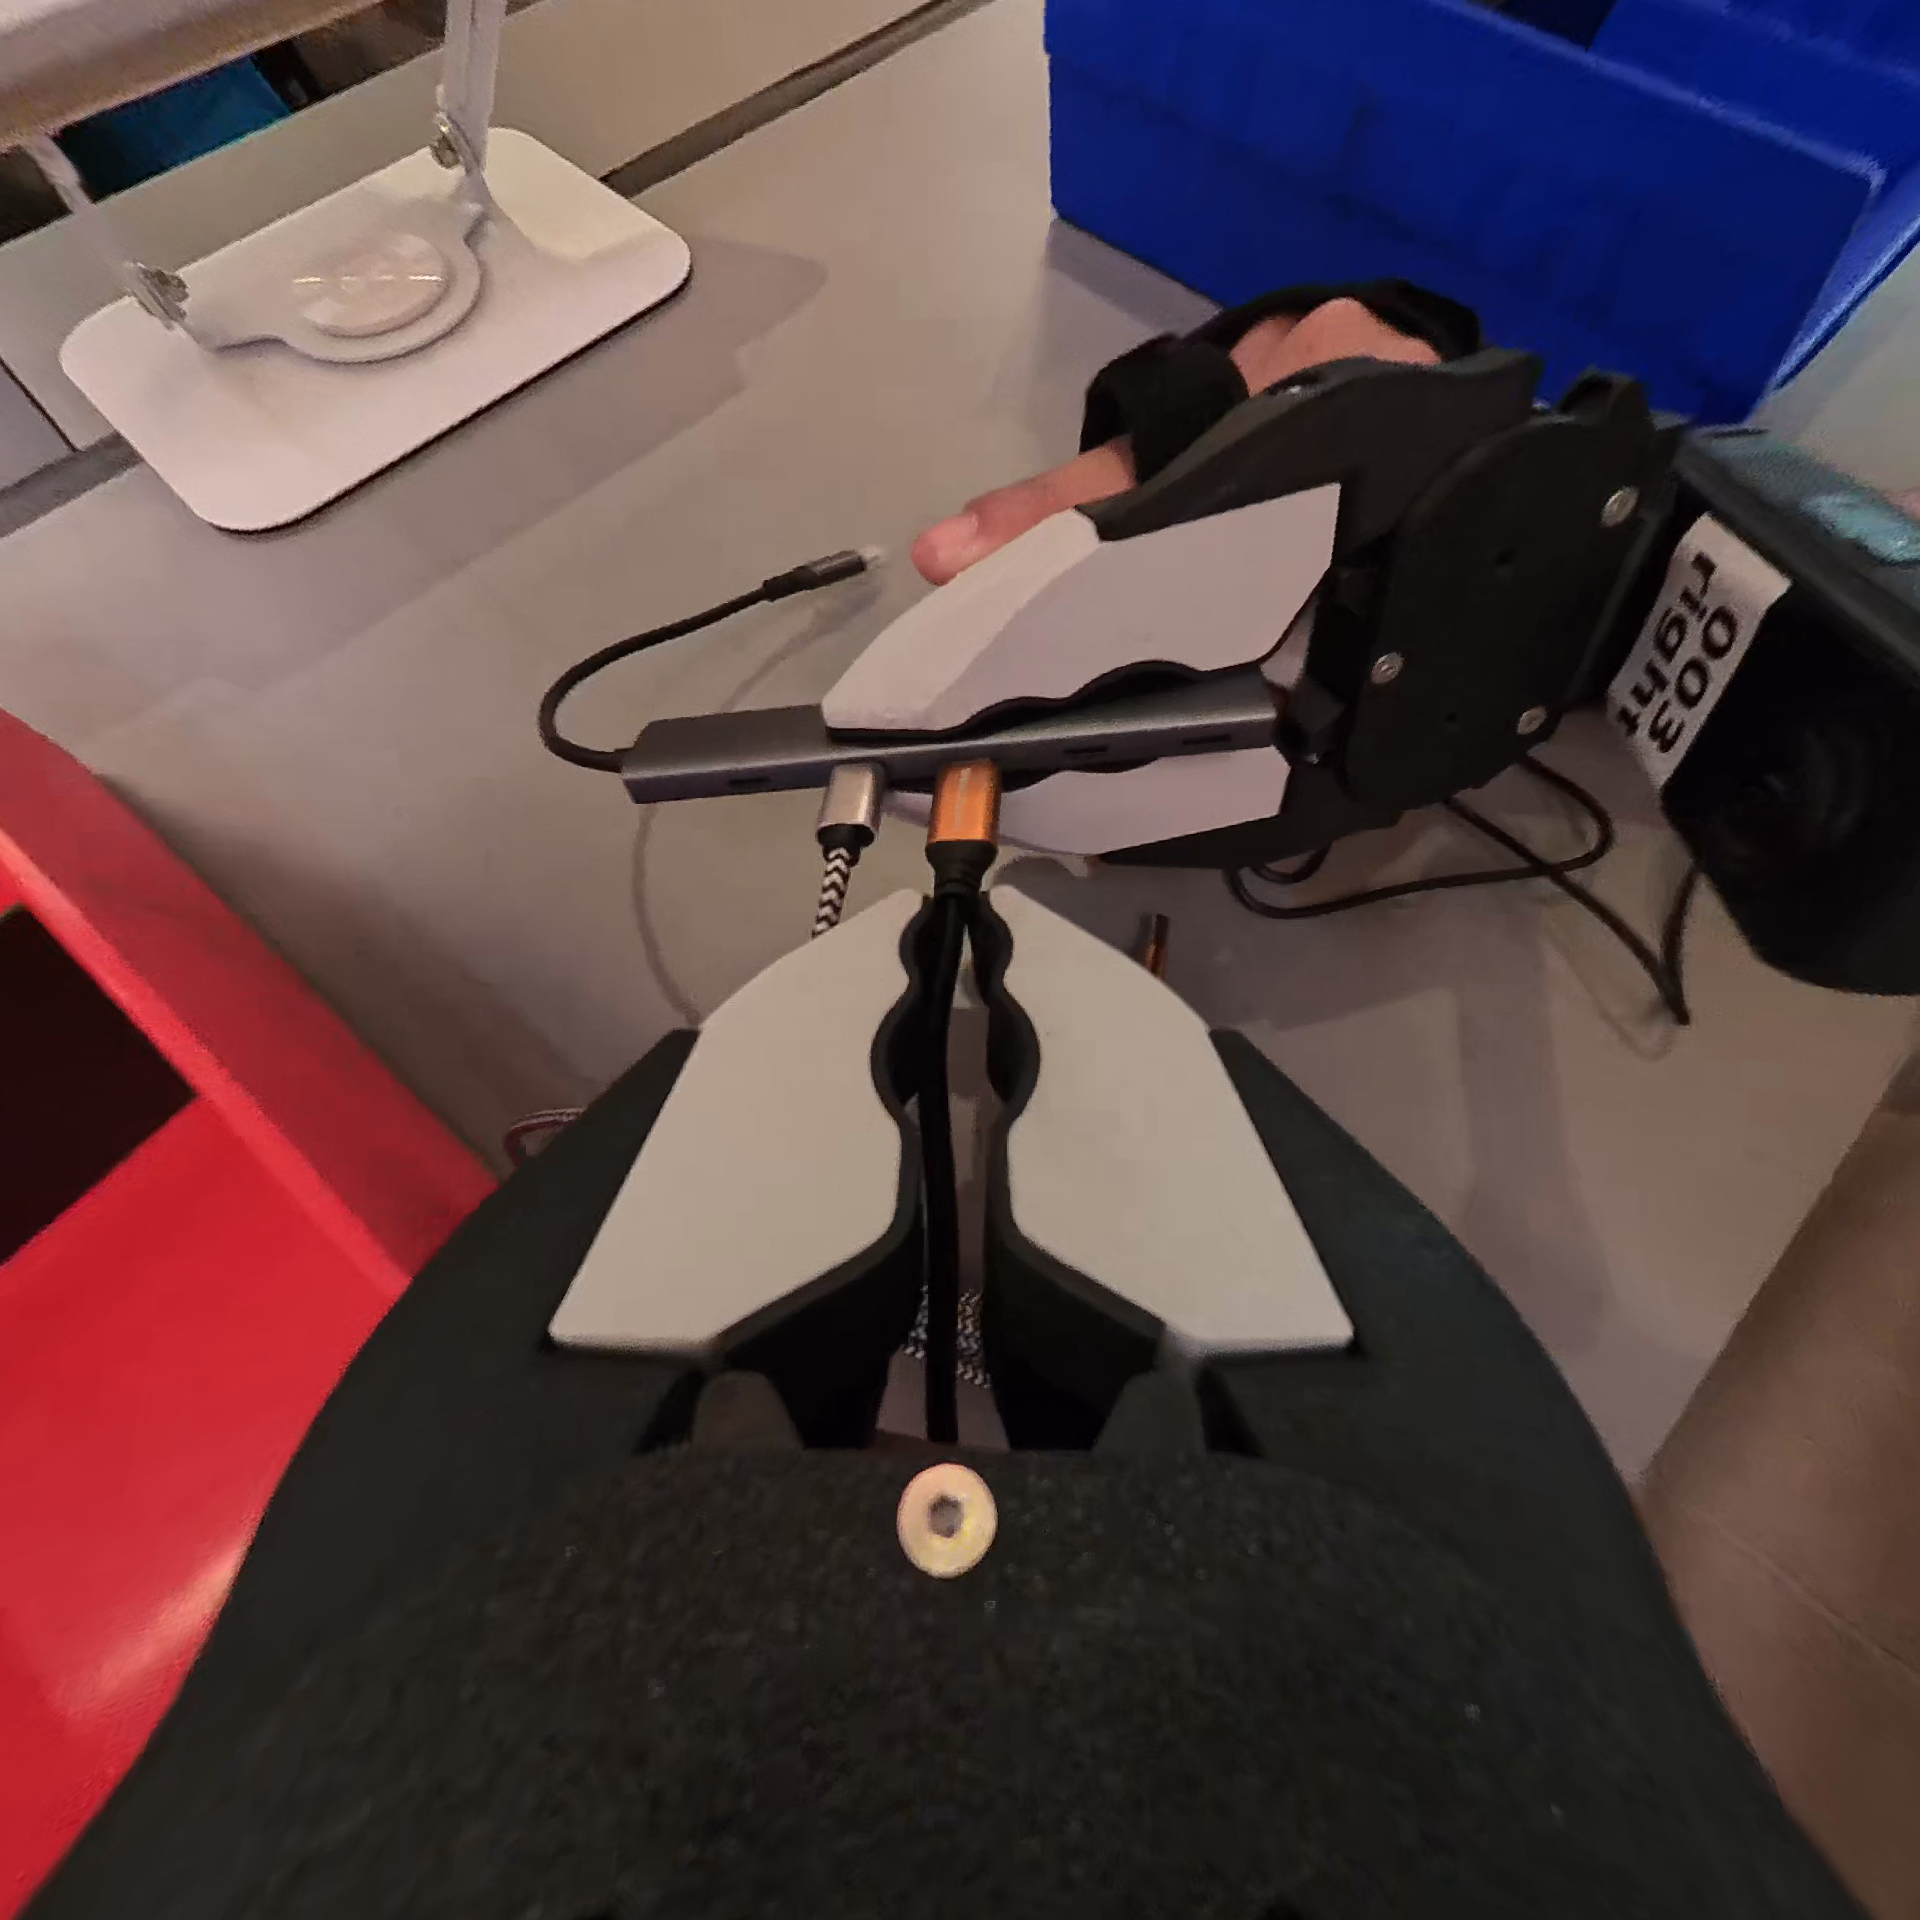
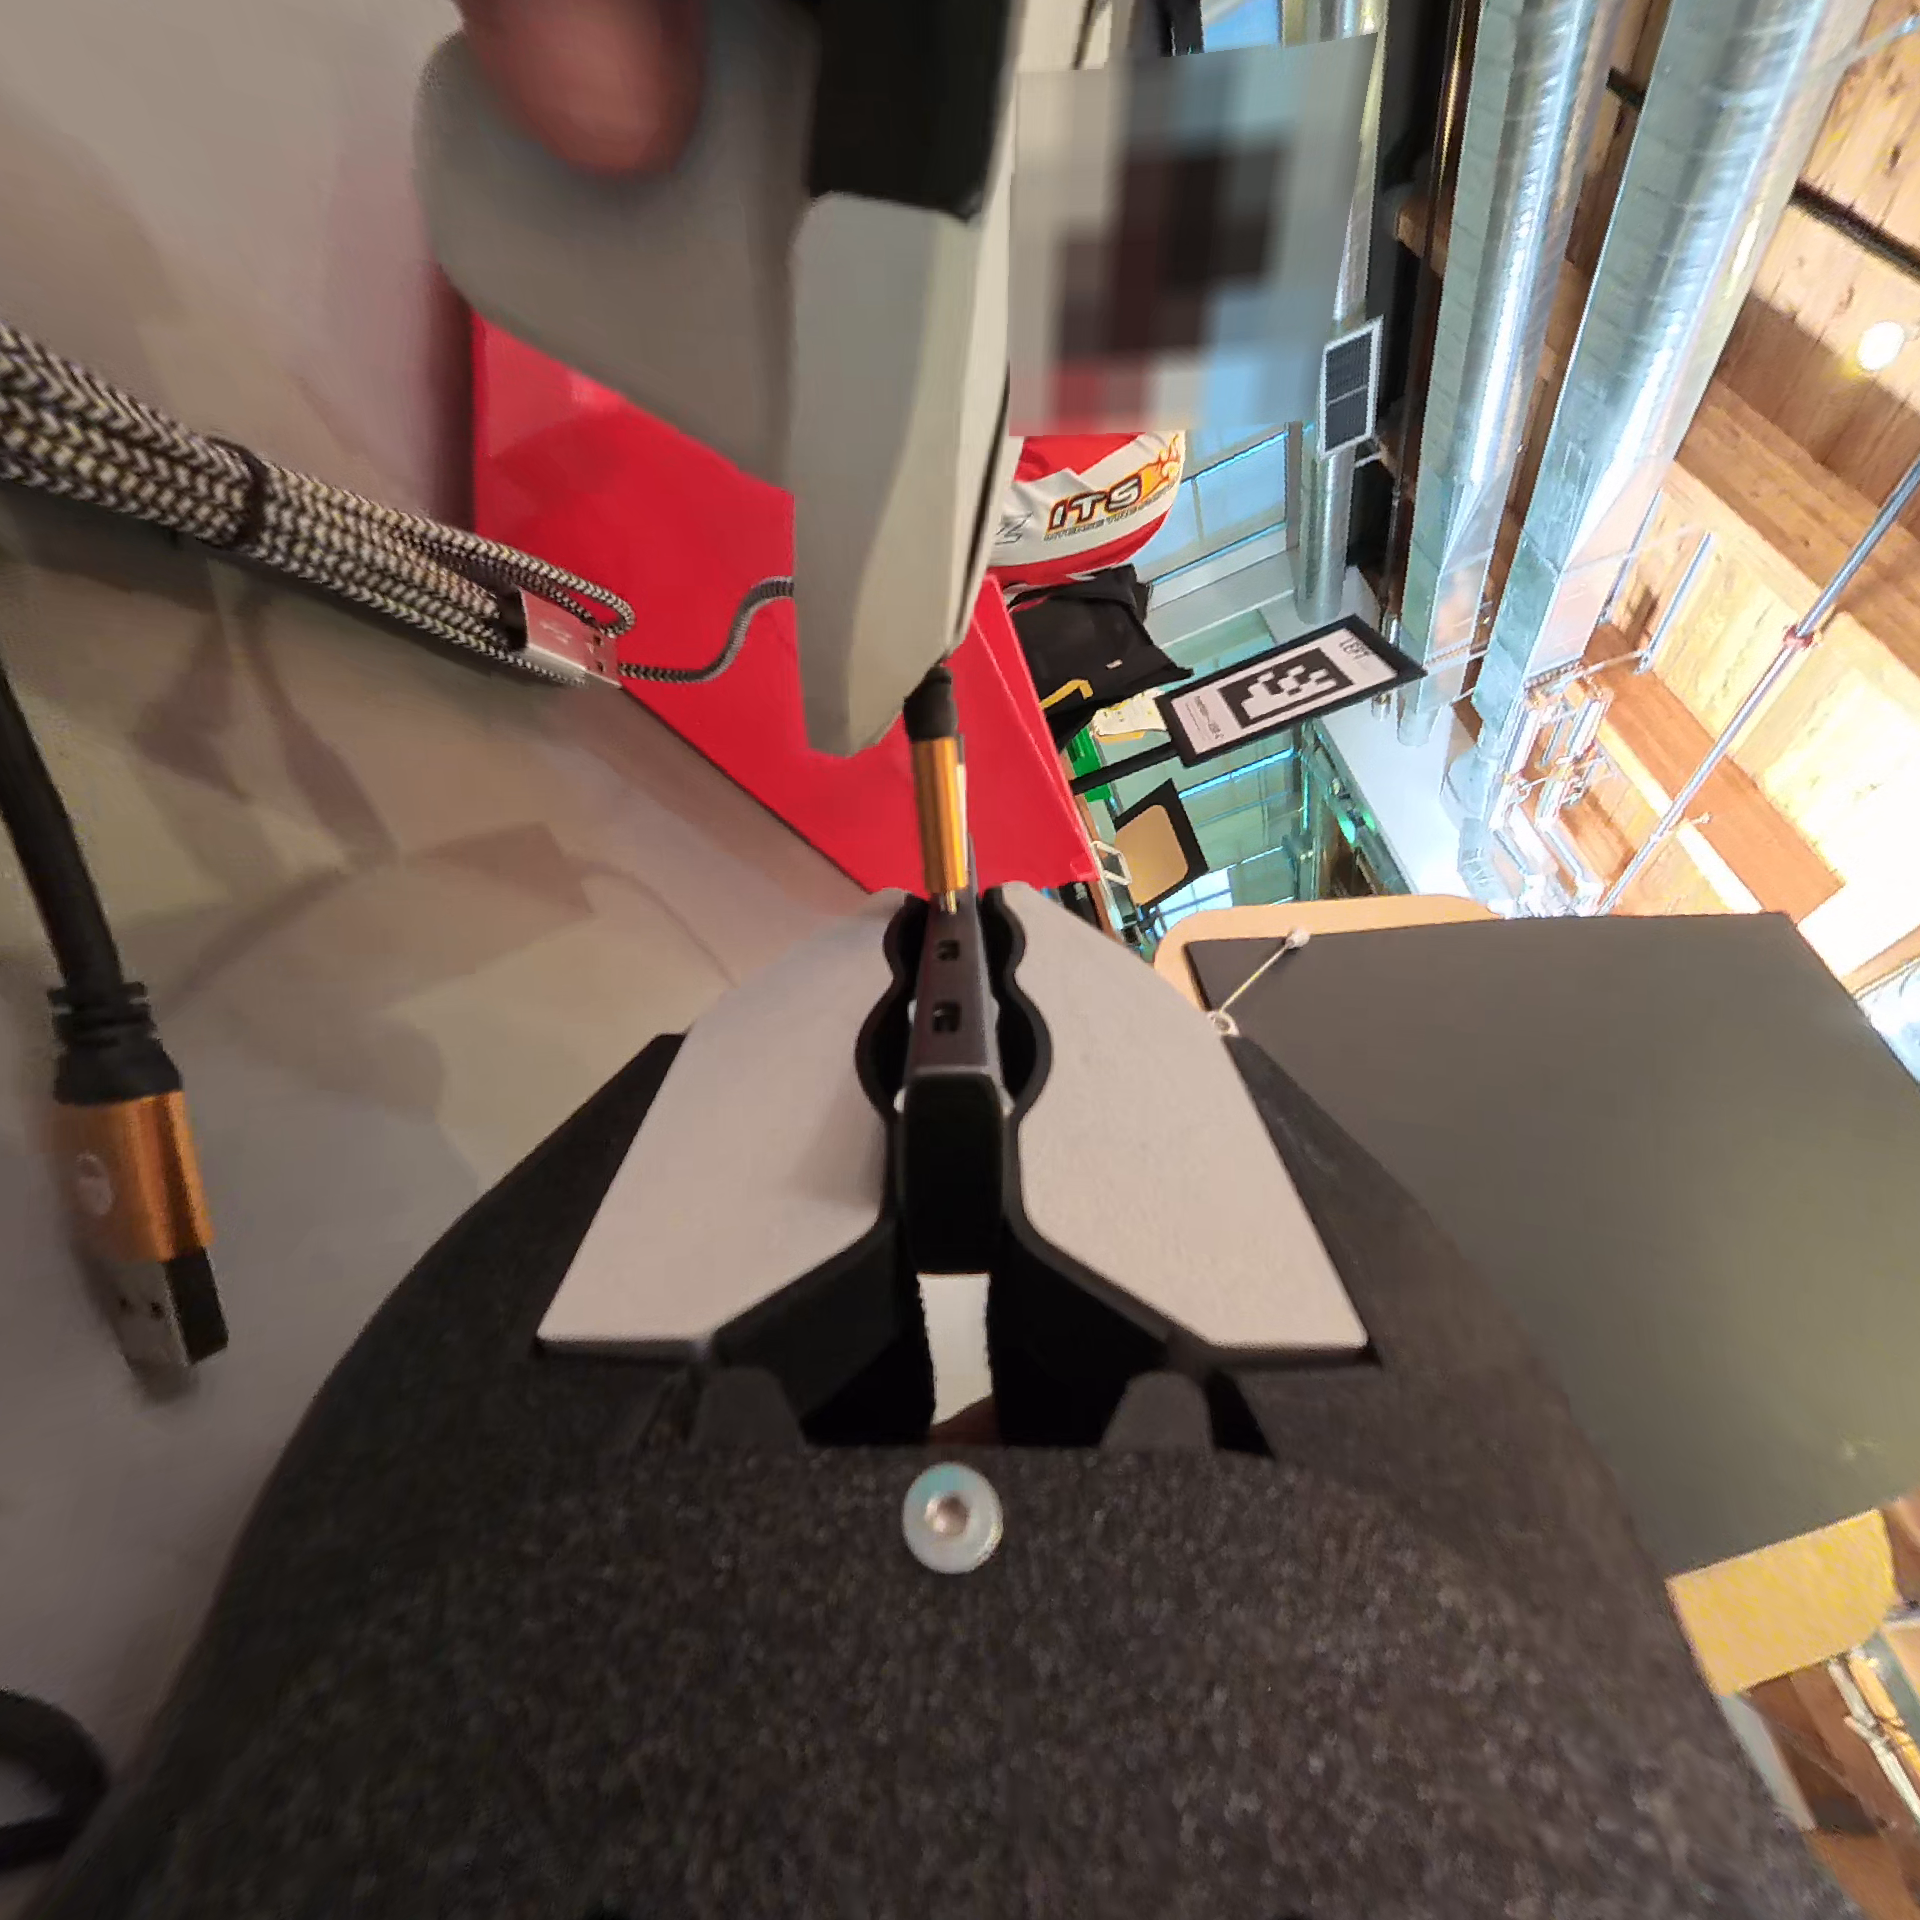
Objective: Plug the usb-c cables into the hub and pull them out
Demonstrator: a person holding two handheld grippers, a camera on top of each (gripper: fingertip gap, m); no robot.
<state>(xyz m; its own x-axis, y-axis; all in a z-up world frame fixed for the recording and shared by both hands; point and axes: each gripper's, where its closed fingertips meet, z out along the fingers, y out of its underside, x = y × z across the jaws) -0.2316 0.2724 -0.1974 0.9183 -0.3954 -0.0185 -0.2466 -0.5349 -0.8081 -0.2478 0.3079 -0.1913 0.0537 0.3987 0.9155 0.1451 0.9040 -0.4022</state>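
Your right gripper (image 1: 1049, 758) is clamped tight on the hub (image 1: 727, 740), holding it off the table (image 1: 416, 790). Your left gripper (image 1: 951, 914) is pinched on the black cable (image 1: 940, 1143) just behind its orange plug (image 1: 964, 808), which sits in the hub beside the silver plug (image 1: 854, 805).

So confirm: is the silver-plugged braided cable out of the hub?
No: in the left wrist view its silver plug sits in the hub.

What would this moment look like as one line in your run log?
right claw: shut on hub | left claw: shut on black cable | orange plug: at hub port | silver plug: at hub port
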